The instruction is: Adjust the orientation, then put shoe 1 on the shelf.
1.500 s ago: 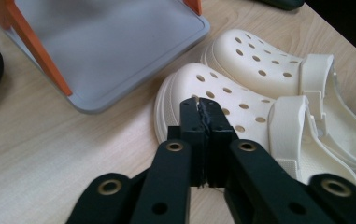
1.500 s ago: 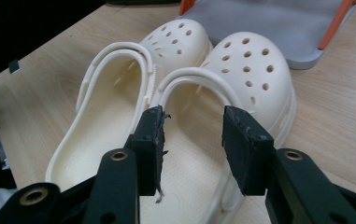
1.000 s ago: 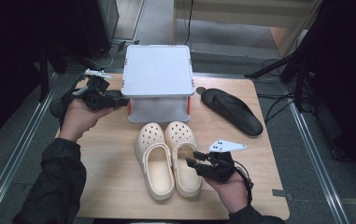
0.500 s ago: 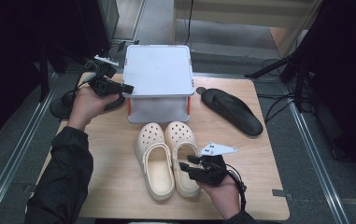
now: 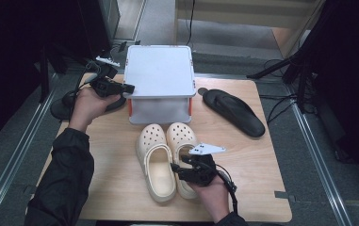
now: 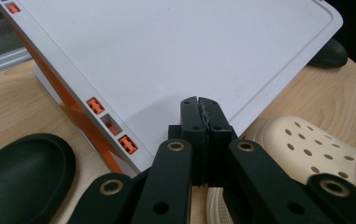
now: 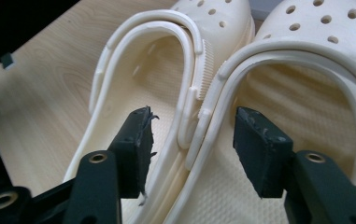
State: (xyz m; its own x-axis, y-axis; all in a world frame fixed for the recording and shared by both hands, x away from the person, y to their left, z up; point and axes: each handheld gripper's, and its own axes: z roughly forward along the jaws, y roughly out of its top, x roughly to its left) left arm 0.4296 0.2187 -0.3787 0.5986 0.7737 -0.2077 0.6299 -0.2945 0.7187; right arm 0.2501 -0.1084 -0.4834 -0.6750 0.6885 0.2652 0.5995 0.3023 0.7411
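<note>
my left gripper (image 5: 129, 88), jaws pressed together, reaches to the white plastic lidded box's (image 5: 158, 70) left edge; my right gripper (image 7: 192, 140), jaws spread, straddles the touching inner walls of the cream perforated rubber clogs (image 5: 165, 157) on the wooden worktop (image 5: 252, 165).

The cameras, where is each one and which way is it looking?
High view: above the person's side, looking forward and down on the table; both forearms, left gripper and right gripper show.
Left gripper view: rides the left gripper, looking over the box lid; its jaws are closed together, at the lid's edge.
Right gripper view: rides the right gripper, looking into the clogs; its jaws are apart, astride the clogs' touching inner rims.
Shared: all three show the clogs; high and left gripper views share the box.
</note>
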